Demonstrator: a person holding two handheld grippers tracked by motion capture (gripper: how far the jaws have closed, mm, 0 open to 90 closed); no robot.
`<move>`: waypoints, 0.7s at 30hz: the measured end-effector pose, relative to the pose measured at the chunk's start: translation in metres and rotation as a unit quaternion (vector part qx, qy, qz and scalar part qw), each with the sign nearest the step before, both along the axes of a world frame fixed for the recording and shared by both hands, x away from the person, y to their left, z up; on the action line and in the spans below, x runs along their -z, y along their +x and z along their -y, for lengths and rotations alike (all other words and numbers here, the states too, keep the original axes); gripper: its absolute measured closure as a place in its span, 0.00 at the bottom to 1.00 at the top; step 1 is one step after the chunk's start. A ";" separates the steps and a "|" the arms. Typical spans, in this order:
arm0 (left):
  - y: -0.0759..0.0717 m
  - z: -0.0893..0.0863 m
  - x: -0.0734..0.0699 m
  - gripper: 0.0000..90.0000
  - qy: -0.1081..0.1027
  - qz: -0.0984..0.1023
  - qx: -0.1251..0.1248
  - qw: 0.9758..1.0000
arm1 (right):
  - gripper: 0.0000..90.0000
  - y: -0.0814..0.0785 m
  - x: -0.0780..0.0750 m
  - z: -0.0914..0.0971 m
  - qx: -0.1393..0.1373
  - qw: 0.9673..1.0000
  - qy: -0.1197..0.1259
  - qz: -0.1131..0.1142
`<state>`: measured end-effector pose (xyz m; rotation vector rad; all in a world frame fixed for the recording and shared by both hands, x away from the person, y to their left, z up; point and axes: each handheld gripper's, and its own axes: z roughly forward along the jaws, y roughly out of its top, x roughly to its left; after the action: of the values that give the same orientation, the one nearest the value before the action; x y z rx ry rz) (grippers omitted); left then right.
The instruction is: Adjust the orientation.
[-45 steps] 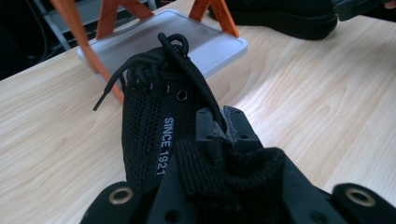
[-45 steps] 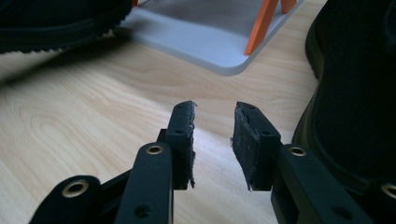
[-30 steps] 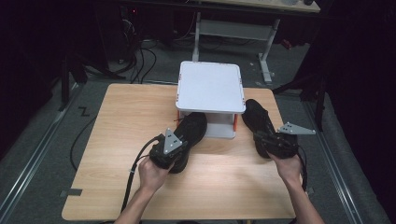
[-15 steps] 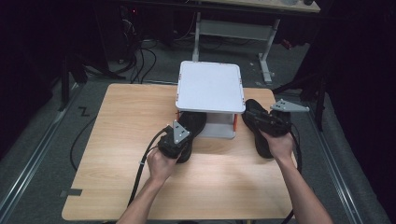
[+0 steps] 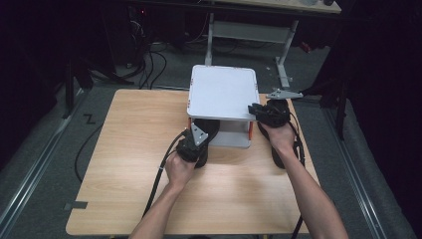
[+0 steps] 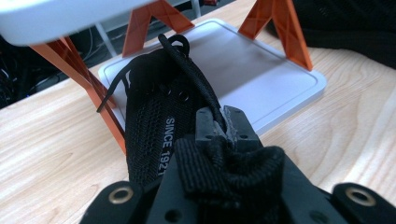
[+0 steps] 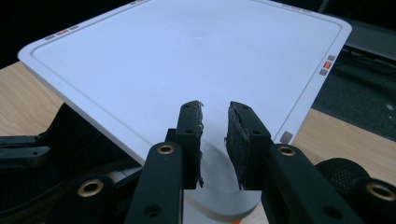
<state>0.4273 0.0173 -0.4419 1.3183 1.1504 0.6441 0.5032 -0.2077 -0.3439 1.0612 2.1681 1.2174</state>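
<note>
high view — a wooden table (image 5: pixel 124 199) carries a white two-level rack (image 5: pixel 221 92) with orange legs. the left gripper (image 5: pixel 198 135), held in the person's left hand (image 5: pixel 179 169), reaches under the upper shelf from the near side and carries a black shoe (image 5: pixel 205 130) whose front part lies beneath that shelf. the right gripper (image 5: pixel 256 110), in the right hand (image 5: pixel 281 139), sits at the right edge of the upper shelf, its grey plate standing above the hand. a black cable (image 5: pixel 159 184) trails from the left gripper along the forearm.

left gripper view — the jaws are clenched on the heel collar of the shoe (image 6: pixel 159 116); fabric bunches between the pads (image 6: pixel 233 123). the shoe points away from the camera, its toe over the white lower shelf (image 6: pixel 280 79) of the rack, laces (image 6: pixel 175 44) on top, white lettering along its side. orange legs (image 6: pixel 285 28) rise at the shelf's corners, and the underside of the upper shelf crosses the top left.

right gripper view — the right gripper (image 7: pixel 215 126) has its jaws parted by a narrow gap, having just been closing, with nothing between the pads (image 7: pixel 240 130). they hover over the near edge of the white upper shelf (image 7: pixel 187 51). below that edge, at left, the dark shoe and the left gripper can be made out; the table shows at both sides.
</note>
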 end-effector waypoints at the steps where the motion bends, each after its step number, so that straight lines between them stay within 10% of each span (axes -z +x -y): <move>1: 0.001 0.001 0.002 0.95 0.002 0.001 -0.002 1.000 | 0.83 0.000 0.000 0.000 0.000 1.000 0.000 0.000; 21: 0.035 0.012 0.013 0.92 -0.002 -0.017 -0.031 0.999 | 0.77 0.006 0.008 0.001 -0.003 1.000 0.002 -0.001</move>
<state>0.4622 0.0053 -0.4547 1.2986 1.2229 0.6676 0.5093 -0.2087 -0.3514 1.0574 2.1725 1.2253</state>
